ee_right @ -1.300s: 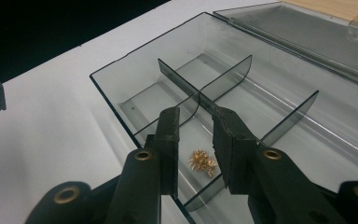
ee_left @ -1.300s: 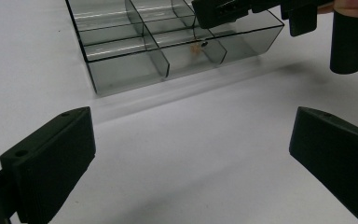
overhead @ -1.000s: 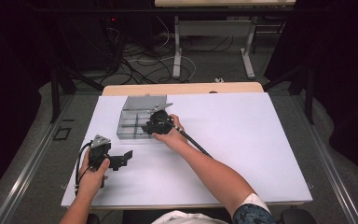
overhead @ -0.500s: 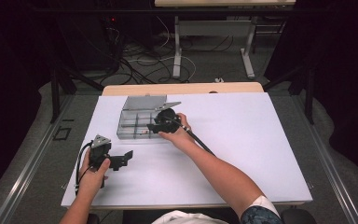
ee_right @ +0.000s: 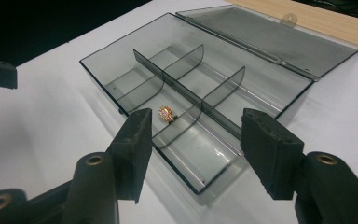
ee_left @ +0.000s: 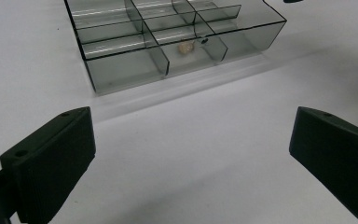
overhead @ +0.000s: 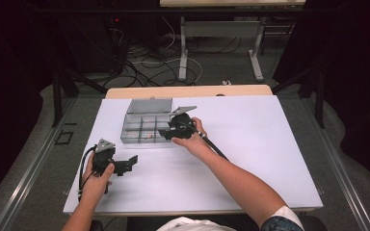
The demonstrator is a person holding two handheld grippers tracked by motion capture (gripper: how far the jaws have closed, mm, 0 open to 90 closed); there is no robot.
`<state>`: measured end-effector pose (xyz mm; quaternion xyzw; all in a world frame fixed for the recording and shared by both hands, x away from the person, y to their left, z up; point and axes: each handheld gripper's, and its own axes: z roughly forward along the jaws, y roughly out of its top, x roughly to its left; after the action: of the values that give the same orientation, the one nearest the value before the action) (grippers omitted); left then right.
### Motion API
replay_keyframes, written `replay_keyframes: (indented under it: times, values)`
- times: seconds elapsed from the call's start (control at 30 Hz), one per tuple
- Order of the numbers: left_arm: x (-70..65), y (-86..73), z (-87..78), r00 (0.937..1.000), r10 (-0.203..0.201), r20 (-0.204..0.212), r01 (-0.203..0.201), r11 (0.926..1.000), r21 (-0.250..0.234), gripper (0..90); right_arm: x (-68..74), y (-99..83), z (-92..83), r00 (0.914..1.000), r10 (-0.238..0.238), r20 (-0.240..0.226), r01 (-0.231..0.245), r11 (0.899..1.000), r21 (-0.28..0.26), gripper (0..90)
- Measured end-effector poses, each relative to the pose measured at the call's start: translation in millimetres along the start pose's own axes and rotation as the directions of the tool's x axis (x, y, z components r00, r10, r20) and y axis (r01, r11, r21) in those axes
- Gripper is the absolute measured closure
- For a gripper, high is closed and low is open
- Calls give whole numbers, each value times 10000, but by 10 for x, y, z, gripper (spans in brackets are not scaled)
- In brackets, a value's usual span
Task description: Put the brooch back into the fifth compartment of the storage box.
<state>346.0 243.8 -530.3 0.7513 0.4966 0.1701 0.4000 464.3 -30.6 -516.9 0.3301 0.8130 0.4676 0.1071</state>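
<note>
My right gripper at near right edge of clear compartment box — jaws apart, just been opening, nothing between pads. Small gold ornament lies in middle compartment of near row, beside divider, lid folded back flat behind. My left gripper low over white table, well short of box — jaws wide apart, empty.
</note>
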Motion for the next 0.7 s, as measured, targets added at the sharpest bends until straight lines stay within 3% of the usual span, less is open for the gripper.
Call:
replay_keyframes:
  times: [0.03,0.37,0.53,0.7]
  values:
    - [-7,-6,12,9999,-31,-112,29,9999,-156,5,-6,-4,-17,10000,-56,-4,56,10000,-58,428]
    - [-2,-1,3,10000,-8,-28,8,10000,1,5,-47,-72,-237,9998,-160,112,158,9998,133,414]
    - [-4,-2,3,10000,-14,-27,14,10000,1,4,-69,-118,-358,9998,-154,-99,155,9999,35,412]
    - [-6,-2,3,10000,-10,-43,10,10000,9,4,-119,-164,-494,9998,-126,131,125,9999,81,401]
